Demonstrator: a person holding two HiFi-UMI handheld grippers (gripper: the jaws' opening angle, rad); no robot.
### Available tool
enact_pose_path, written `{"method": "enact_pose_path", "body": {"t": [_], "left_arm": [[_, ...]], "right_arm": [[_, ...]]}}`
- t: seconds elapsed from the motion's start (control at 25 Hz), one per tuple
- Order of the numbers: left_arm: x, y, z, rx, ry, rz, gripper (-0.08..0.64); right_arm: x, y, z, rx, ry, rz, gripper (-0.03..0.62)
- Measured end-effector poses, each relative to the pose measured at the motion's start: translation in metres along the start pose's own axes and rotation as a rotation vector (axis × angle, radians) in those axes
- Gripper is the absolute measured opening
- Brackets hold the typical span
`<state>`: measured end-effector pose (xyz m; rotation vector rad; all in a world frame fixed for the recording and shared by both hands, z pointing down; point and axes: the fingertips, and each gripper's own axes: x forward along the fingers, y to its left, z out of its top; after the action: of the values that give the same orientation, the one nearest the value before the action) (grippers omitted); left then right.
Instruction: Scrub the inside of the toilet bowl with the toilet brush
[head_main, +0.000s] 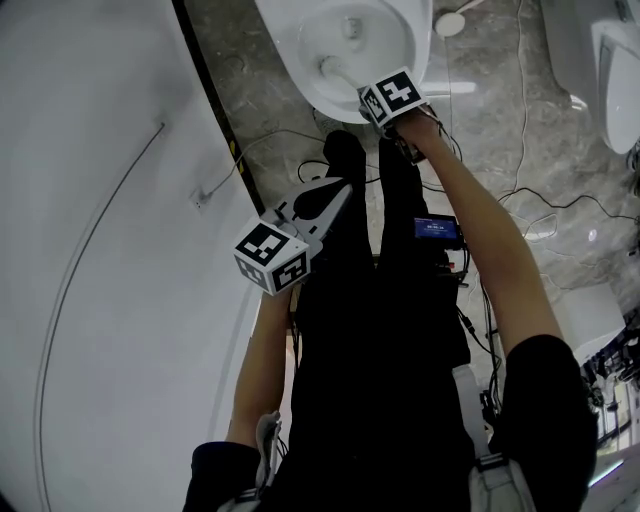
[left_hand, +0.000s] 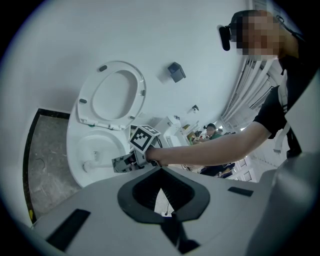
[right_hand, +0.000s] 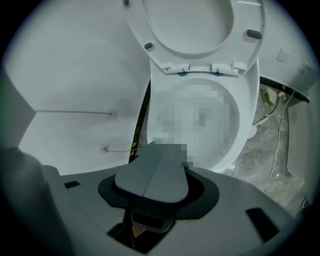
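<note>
The toilet brush (head_main: 333, 70) is gripped by the closed jaws of the right hand-held gripper (head_main: 366, 94). Its head is found just ahead of this hand-held gripper, low inside the toilet bowl (head_main: 292, 52). The left hand-held gripper (head_main: 338, 195) is seen well behind it, over the legs; its jaws appear to be closed and nothing is held. If the strokes are made too hard, the thin handle could probably be turned in the jaws, and dirty water could be thrown over the rim onto the cables (head_main: 520, 195) lying on the floor beside.
</note>
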<state>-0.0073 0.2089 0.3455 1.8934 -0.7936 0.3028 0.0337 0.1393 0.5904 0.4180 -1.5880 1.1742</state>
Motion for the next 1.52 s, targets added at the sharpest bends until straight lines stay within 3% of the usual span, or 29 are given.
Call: {"method": "enact_pose_path", "body": {"t": [0.2, 0.64, 1.0, 1.52], "left_arm": [[-0.005, -0.004, 0.002, 0.010, -0.007, 0.007, 0.008], [-0.014, -0.022, 0.012, 0.040, -0.057, -0.004, 0.008], [-0.034, -0.041, 0.021, 0.082, -0.138, -0.016, 0.008], [-0.057, -0.077, 0.062, 0.165, -0.240, -0.019, 0.008]], "right_arm": [[-0.010, -0.011, 0.004, 0.158, -0.091, 0.068, 0.201], [-0.059, -0.005, -0.011, 0.331, -0.267, 0.207, 0.193], [-0.130, 0.026, -0.012, 0.279, -0.452, 0.300, 0.193], [-0.263, 0.075, -0.015, 0.206, -0.713, 0.433, 0.193]]}}
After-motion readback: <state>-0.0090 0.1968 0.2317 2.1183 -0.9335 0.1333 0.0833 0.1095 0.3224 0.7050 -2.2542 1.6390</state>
